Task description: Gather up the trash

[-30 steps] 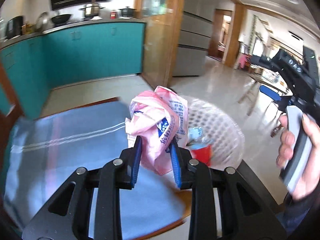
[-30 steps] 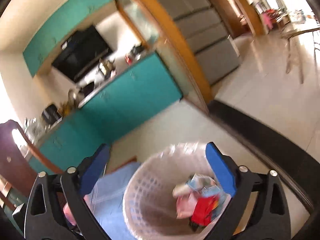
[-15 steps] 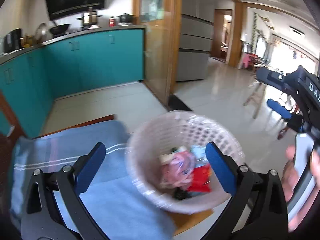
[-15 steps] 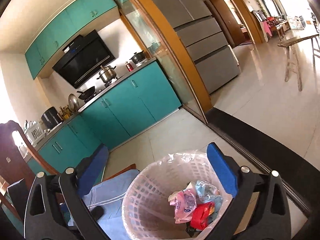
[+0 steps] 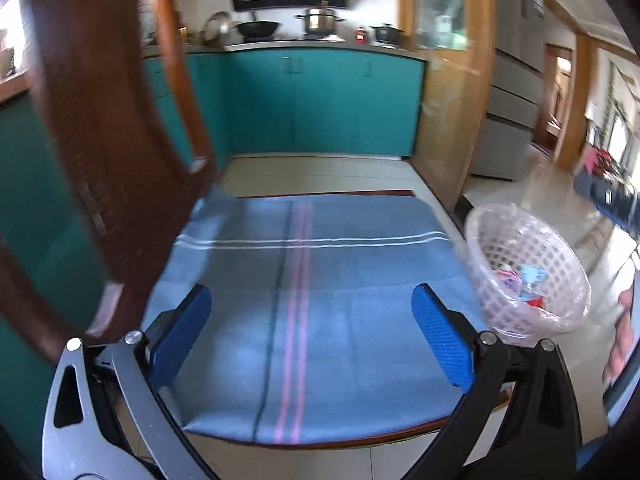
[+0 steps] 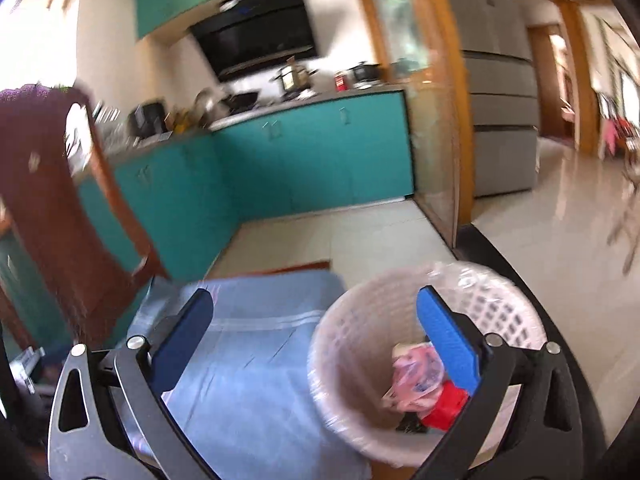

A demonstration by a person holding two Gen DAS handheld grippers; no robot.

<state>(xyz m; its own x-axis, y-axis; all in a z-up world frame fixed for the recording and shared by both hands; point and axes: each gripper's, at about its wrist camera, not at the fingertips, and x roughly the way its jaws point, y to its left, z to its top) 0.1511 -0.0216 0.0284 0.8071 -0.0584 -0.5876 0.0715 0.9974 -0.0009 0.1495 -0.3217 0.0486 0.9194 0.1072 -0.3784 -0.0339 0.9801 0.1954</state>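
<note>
A white lattice trash basket [image 5: 532, 248] lined with clear plastic stands at the right edge of the blue cloth [image 5: 312, 280]. It also shows in the right wrist view [image 6: 492, 304]. Inside lie a pink plastic bag [image 6: 416, 372], a red item [image 6: 442, 414] and light blue scraps [image 5: 530, 274]. My left gripper [image 5: 312, 336] is open and empty above the cloth, left of the basket. My right gripper [image 6: 314, 344] is open and empty, its right finger over the basket's mouth.
A dark wooden chair back [image 5: 108, 128] stands close on the left. Teal kitchen cabinets [image 5: 320, 104] run behind the table. A glass partition with a wood frame [image 5: 452, 92] and tiled floor [image 6: 560, 216] lie to the right.
My left gripper opened and dropped the pink bag into the basket, then swung left over the cloth. The right gripper turned left and lower over the basket.
</note>
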